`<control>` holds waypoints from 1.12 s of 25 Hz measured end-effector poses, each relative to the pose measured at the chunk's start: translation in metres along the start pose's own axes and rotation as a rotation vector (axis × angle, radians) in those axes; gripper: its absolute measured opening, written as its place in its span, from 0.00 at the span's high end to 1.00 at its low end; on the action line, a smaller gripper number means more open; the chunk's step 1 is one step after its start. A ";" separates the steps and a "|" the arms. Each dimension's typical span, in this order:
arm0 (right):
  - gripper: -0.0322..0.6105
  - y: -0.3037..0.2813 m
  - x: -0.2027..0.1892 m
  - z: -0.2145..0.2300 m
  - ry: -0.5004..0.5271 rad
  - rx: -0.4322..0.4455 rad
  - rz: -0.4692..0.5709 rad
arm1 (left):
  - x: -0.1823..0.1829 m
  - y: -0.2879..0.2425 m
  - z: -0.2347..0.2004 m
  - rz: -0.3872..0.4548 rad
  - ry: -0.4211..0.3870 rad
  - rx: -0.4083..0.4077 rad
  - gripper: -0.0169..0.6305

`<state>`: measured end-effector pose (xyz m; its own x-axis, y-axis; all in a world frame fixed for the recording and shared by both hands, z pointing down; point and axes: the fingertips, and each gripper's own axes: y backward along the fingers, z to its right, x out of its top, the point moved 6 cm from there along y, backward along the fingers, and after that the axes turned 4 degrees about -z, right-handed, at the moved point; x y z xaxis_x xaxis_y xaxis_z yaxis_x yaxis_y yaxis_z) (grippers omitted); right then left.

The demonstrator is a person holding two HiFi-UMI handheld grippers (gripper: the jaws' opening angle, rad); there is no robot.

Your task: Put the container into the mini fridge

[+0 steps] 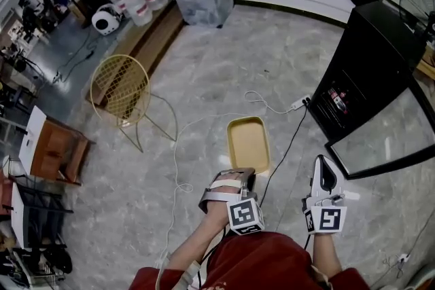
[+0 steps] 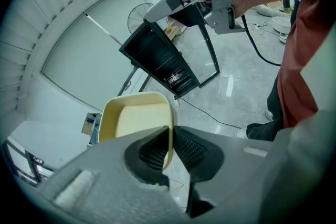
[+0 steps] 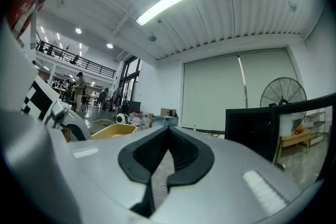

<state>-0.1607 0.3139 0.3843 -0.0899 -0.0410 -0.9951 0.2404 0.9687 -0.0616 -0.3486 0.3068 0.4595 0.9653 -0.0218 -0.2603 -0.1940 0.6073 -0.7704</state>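
Your left gripper (image 2: 170, 150) pinches only the rim of the container (image 2: 137, 122); it can slip before the mini fridge (image 1: 370, 68). Right gripper (image 3: 168, 136) closed, empty.

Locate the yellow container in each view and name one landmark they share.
Head view: container low centre, just ahead of the left gripper.
Left gripper view: centre-left, its rim pinched between the jaws.
Right gripper view: low left, only a yellow edge shows.
Shared landmark: the black fridge, at right in the head view, upper centre in the left gripper view, at right in the right gripper view.
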 end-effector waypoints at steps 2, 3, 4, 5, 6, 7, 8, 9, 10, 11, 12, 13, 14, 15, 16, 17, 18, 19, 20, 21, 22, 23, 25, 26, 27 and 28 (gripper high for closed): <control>0.95 -0.016 0.001 -0.004 0.004 0.002 0.000 | -0.007 -0.010 -0.012 0.001 0.002 0.001 0.92; 0.95 -0.023 0.003 -0.006 0.007 0.001 0.001 | -0.011 -0.014 -0.017 0.003 -0.001 0.002 0.92; 0.95 -0.028 0.004 -0.008 0.012 0.000 0.001 | -0.014 -0.018 -0.021 0.003 -0.005 0.003 0.92; 0.95 -0.032 0.005 -0.009 0.017 -0.002 0.000 | -0.016 -0.022 -0.025 0.003 -0.012 0.001 0.92; 0.95 -0.036 0.005 -0.010 0.022 -0.003 -0.003 | -0.018 -0.025 -0.028 0.004 -0.020 0.000 0.92; 0.95 -0.039 0.004 -0.010 0.026 -0.005 -0.007 | -0.019 -0.029 -0.031 0.006 -0.027 -0.001 0.92; 0.95 -0.043 0.002 -0.010 0.028 -0.008 -0.011 | -0.021 -0.033 -0.033 0.008 -0.034 -0.002 0.92; 0.95 -0.045 0.001 -0.009 0.027 -0.014 -0.014 | -0.022 -0.035 -0.036 0.009 -0.041 -0.004 0.92; 0.95 -0.047 0.000 -0.008 0.025 -0.022 -0.016 | -0.022 -0.037 -0.039 0.010 -0.047 -0.007 0.92; 0.95 -0.049 0.000 -0.006 0.022 -0.031 -0.019 | -0.021 -0.039 -0.042 0.016 -0.050 -0.011 0.92; 0.95 -0.051 0.000 -0.002 0.019 -0.040 -0.021 | -0.018 -0.042 -0.046 0.025 -0.052 -0.016 0.92; 0.95 -0.054 -0.001 0.003 0.016 -0.048 -0.024 | -0.014 -0.045 -0.050 0.034 -0.053 -0.021 0.92; 0.95 -0.059 -0.003 0.008 0.011 -0.055 -0.026 | -0.010 -0.050 -0.054 0.040 -0.054 -0.026 0.92; 0.95 -0.063 -0.007 0.013 0.005 -0.060 -0.029 | -0.006 -0.056 -0.057 0.042 -0.059 -0.031 0.92; 0.95 -0.068 -0.010 0.019 -0.001 -0.065 -0.032 | -0.002 -0.061 -0.060 0.042 -0.064 -0.034 0.92; 0.95 -0.073 -0.014 0.025 -0.007 -0.069 -0.034 | 0.002 -0.067 -0.064 0.042 -0.070 -0.036 0.92; 0.95 -0.079 -0.018 0.031 -0.014 -0.073 -0.033 | 0.008 -0.073 -0.068 0.044 -0.074 -0.038 0.92; 0.95 -0.085 -0.021 0.038 -0.022 -0.080 -0.032 | 0.013 -0.079 -0.072 0.046 -0.077 -0.040 0.92; 0.95 -0.093 -0.024 0.045 -0.032 -0.087 -0.029 | 0.019 -0.085 -0.077 0.049 -0.081 -0.041 0.92; 0.95 -0.101 -0.026 0.052 -0.040 -0.093 -0.027 | 0.025 -0.092 -0.083 0.051 -0.085 -0.044 0.92; 0.95 -0.108 -0.027 0.059 -0.046 -0.098 -0.025 | 0.031 -0.098 -0.089 0.054 -0.091 -0.047 0.92; 0.95 -0.116 -0.027 0.067 -0.048 -0.101 -0.024 | 0.038 -0.105 -0.096 0.058 -0.097 -0.049 0.92; 0.95 -0.131 -0.025 0.083 -0.049 -0.108 -0.024 | 0.053 -0.117 -0.111 0.065 -0.111 -0.055 0.92; 0.95 -0.138 -0.025 0.092 -0.052 -0.112 -0.025 | 0.061 -0.124 -0.119 0.067 -0.120 -0.058 0.92; 0.95 -0.146 -0.025 0.102 -0.058 -0.116 -0.026 | 0.070 -0.131 -0.127 0.068 -0.129 -0.059 0.92; 0.95 -0.154 -0.026 0.113 -0.062 -0.120 -0.028 | 0.080 -0.140 -0.135 0.069 -0.137 -0.061 0.92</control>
<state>-0.0861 0.1382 0.4108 -0.0345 -0.0799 -0.9962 0.1211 0.9891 -0.0835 -0.2678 0.1126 0.4679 0.9633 0.1293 -0.2354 -0.2670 0.5542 -0.7884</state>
